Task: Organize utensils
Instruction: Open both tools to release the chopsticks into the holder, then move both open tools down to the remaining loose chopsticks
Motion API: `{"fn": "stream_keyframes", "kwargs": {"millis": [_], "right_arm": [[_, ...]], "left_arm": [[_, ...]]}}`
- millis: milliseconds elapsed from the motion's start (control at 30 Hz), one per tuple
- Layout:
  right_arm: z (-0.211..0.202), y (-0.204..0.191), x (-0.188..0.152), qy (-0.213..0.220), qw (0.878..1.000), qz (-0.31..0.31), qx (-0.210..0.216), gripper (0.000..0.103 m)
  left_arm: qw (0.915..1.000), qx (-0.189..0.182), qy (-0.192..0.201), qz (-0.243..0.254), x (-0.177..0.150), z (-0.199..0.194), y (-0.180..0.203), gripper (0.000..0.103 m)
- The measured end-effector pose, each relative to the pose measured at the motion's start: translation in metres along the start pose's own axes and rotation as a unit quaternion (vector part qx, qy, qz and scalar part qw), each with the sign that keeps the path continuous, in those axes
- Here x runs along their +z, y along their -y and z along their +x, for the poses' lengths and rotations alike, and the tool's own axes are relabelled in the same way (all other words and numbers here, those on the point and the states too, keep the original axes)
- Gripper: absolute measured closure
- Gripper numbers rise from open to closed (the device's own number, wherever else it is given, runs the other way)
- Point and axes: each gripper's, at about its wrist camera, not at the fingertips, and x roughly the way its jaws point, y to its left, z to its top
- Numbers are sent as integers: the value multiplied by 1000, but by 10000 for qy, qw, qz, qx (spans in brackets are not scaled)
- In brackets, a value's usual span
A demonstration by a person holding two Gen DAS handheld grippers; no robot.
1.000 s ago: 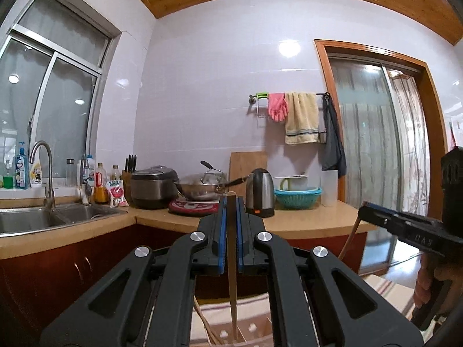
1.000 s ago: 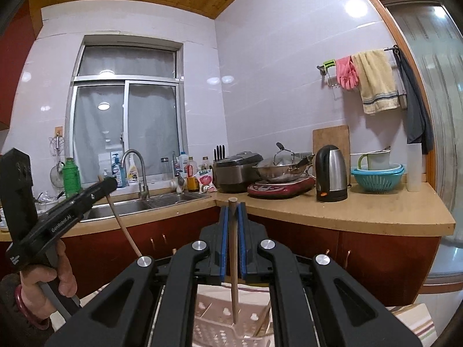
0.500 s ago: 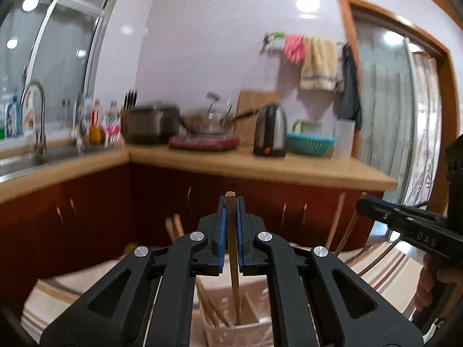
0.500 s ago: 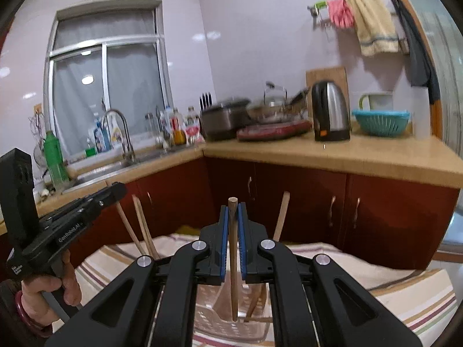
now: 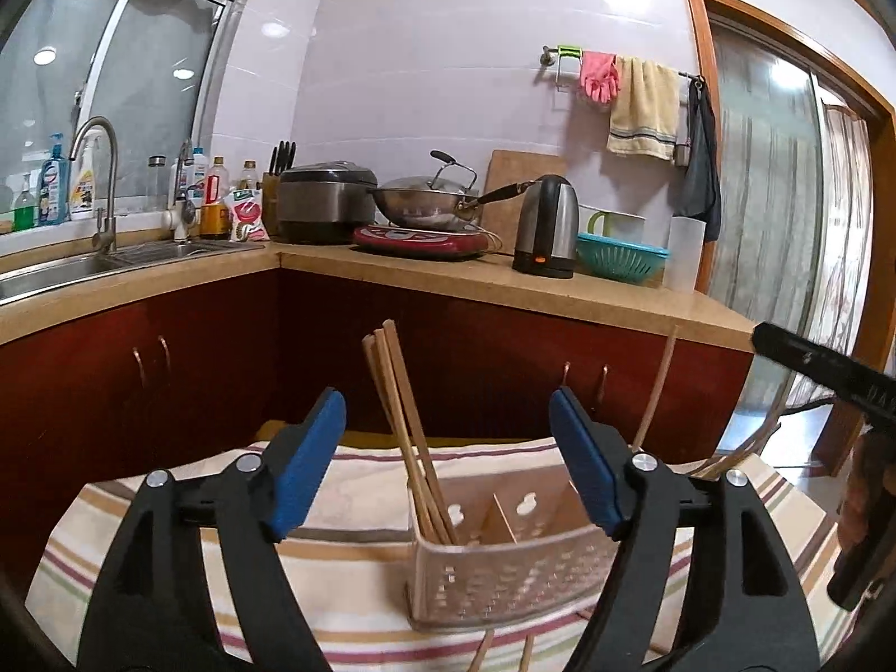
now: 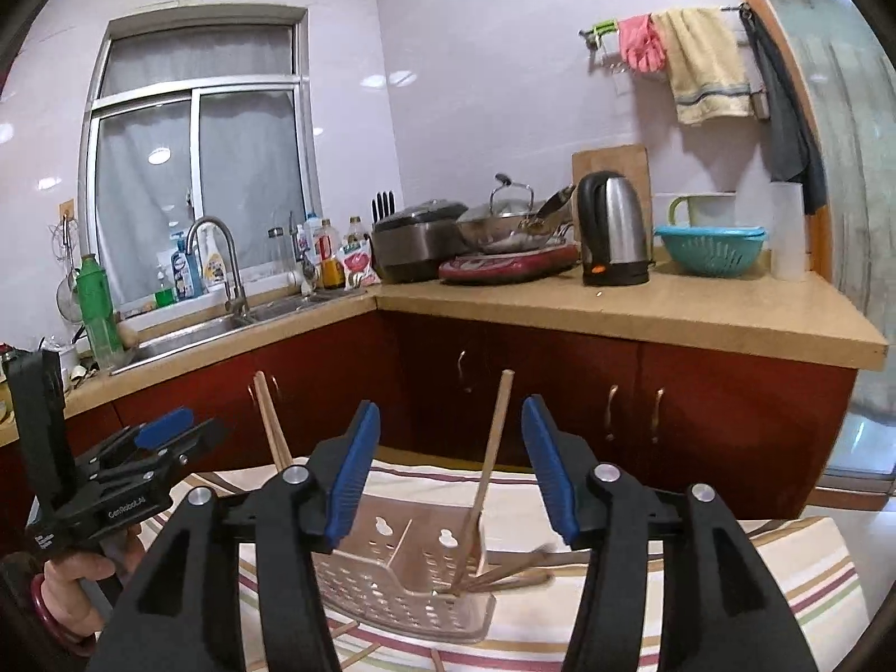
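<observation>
The striped cloth (image 5: pixel 358 515) spreads under everything, and on it, just ahead of and below both my grippers, stands the perforated utensil holder (image 5: pixel 504 577) with its divider. My left gripper (image 5: pixel 448 465) is opening, nothing between its jaws; the chopsticks (image 5: pixel 409 437) lean up and away from the holder's left compartment, in line with that gap. My right gripper (image 6: pixel 448 470) is opening too, its pads clear of the single chopstick (image 6: pixel 487 465) that stands tilted between them, foot in the right compartment. Loose chopsticks (image 6: pixel 515 571) lie flat beside the holder, on the right gripper's side, so I judge that hand nearer for them.
</observation>
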Motion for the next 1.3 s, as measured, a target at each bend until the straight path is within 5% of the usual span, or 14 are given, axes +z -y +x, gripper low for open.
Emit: {"fn": "stream_keyframes", "kwargs": {"millis": [233, 467, 867, 1300], "right_arm": [[-57, 7, -12, 140, 9996, -89, -249, 49], [-96, 11, -67, -92, 9986, -230, -457, 49], [-101, 30, -193, -1533, 9867, -25, -548, 70], [-91, 43, -225, -2298, 9710, 116, -643, 79]], "left_arm": [[9999, 84, -4, 125, -17, -42, 10, 26], [9995, 222, -170, 124, -59, -79, 21, 25], [9944, 375, -990, -16, -139, -111, 25, 25], [9864, 437, -1581, 42, -187, -113, 27, 26]]}}
